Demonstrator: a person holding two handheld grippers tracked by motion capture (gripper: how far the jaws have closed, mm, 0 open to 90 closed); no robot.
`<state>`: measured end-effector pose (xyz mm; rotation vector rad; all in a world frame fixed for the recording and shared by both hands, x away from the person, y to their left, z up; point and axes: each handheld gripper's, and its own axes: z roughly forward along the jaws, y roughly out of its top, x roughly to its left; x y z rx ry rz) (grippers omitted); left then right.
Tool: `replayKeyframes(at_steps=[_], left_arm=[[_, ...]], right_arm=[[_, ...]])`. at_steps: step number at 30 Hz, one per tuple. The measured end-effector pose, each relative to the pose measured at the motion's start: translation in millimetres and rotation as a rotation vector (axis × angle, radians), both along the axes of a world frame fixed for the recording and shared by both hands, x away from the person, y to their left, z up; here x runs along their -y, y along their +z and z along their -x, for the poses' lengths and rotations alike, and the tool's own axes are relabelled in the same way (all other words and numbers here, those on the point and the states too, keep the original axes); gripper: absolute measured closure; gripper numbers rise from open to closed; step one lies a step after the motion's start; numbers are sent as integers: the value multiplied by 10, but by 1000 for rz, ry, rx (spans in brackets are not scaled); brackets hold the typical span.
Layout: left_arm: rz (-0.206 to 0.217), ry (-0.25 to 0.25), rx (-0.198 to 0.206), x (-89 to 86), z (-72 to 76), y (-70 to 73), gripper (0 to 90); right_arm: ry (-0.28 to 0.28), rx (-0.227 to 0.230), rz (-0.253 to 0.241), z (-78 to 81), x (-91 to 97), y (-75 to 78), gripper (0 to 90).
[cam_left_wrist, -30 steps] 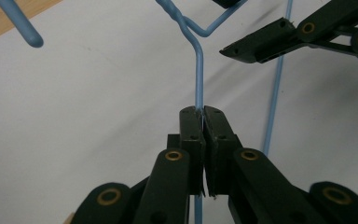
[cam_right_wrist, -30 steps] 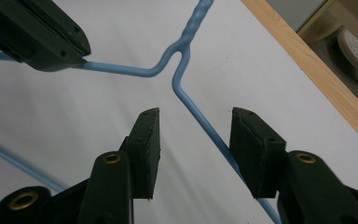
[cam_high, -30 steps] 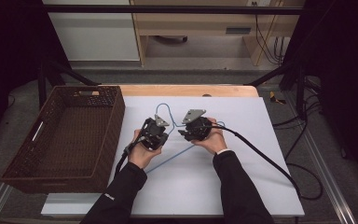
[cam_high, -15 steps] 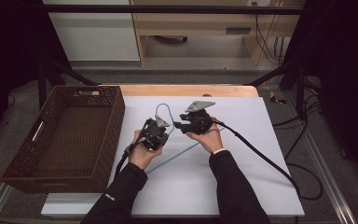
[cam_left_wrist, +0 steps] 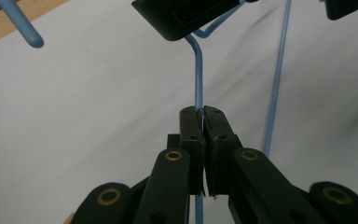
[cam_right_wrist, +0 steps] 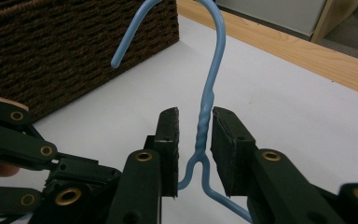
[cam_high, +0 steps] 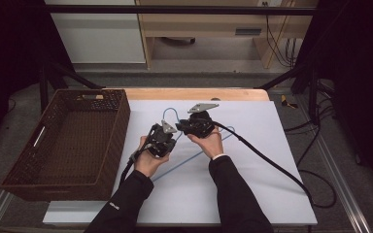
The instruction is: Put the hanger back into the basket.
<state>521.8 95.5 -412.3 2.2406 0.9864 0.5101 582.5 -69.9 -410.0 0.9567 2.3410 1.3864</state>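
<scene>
- My left gripper (cam_left_wrist: 203,122): jaws together, clamped on a thin arm of the blue wire hanger (cam_left_wrist: 198,70). In the left gripper view the wire runs straight up out of the pads.
- Same gripper from the high view (cam_high: 161,138): in the left hand, low over the white sheet (cam_high: 272,160) that covers the desk (cam_high: 189,93).
- My right gripper (cam_right_wrist: 196,133): jaws apart, one on each side of the hanger's twisted neck. They have just been closing. I see a slim gap on both sides, so no pad presses the wire.
- Right gripper from the high view (cam_high: 180,127): just beside the left one, pointing toward it.
- Hanger (cam_high: 187,160): near mid-sheet, neck and hook raised between the two grippers, the lower bar slanting toward me across the sheet.
- Hook (cam_right_wrist: 158,18): curls toward the wicker basket (cam_right_wrist: 65,51).
- Basket from the high view (cam_high: 34,160): at the desk's left edge, beside the sheet.
</scene>
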Motion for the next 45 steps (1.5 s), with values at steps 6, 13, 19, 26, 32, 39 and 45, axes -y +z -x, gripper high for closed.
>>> replayKeyframes(at_steps=[6, 13, 19, 26, 32, 39, 45], left_arm=[[1, 2, 4, 0, 8, 0, 875], [6, 1, 4, -5, 14, -7, 874], [14, -2, 2, -11, 16, -3, 874], [39, -11, 7, -35, 7, 13, 798], [28, -46, -30, -11, -51, 51, 699], [74, -57, -106, -4, -177, -13, 758], [93, -53, -120, -23, -196, -14, 861]], right_arm=[[-28, -29, -10, -8, -1, 16, 830], [-43, -47, -19, -15, -4, 15, 857], [-40, -50, -20, -9, 4, 29, 863], [-32, -40, -21, 12, 9, 53, 865], [-23, -22, -25, 30, 4, 56, 864], [-2, -3, -16, 66, 12, 79, 864], [3, 3, -15, 80, 11, 87, 864]])
